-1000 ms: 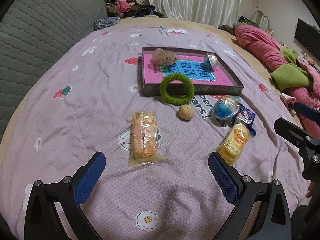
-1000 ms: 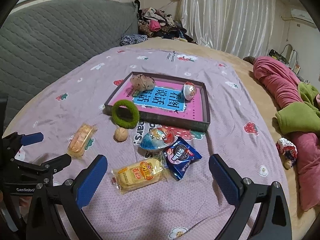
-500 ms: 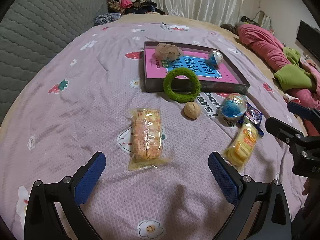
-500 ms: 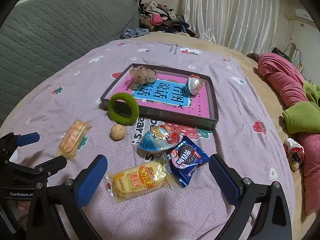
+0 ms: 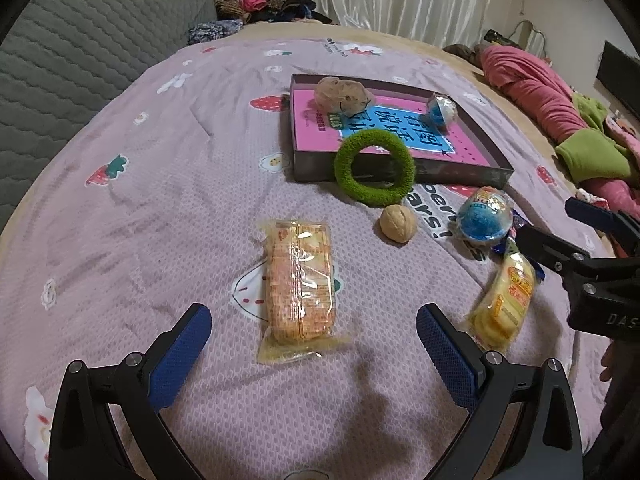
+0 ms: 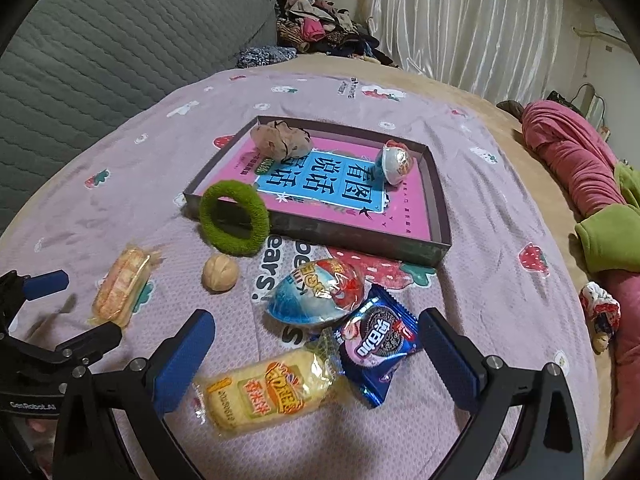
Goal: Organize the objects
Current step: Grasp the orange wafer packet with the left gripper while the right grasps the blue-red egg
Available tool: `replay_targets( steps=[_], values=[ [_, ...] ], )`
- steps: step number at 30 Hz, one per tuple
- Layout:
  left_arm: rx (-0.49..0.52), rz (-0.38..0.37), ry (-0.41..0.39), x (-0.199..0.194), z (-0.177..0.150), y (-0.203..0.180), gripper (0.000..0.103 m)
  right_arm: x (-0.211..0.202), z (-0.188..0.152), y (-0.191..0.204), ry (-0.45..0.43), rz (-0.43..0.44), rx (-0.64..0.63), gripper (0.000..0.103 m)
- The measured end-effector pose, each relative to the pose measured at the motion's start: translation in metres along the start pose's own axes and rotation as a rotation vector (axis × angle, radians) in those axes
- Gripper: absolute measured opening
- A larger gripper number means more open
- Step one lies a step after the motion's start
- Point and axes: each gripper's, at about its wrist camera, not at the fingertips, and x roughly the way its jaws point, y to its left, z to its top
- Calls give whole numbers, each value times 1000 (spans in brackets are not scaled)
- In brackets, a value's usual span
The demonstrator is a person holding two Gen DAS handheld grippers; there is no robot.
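Left gripper: fingers apart, hovering over orange cracker pack, whose long axis is running away from the camera.
Green ring: leaning on tray.
Tray: holding pink book, brown lump, capsule ball.
Right gripper: fingers apart above yellow cake pack, lying crosswise.

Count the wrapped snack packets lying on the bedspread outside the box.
3: an orange cracker packet on the left near the left gripper, a yellow cake packet between the right gripper's fingers, and a blue cookie packet overlapping it. None seem hidden.
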Motion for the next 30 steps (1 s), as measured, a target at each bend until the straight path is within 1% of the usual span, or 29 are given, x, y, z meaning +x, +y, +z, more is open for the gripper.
replay_targets(
  steps=[11,18,24,30],
  values=[
    [-13,-1,18,20,7,3,102,25,3,-4,28,-7,-2,102],
    [-20,20,7,26,9,6,102,35,4,-6,43,-17,-4,102],
    [-5,43,-3,27,10,3,102,43,7,-3,58,-32,-16,102],
    [-10,26,0,30,13,4,101,55,11,1,74,-44,-49,102]
  ],
)
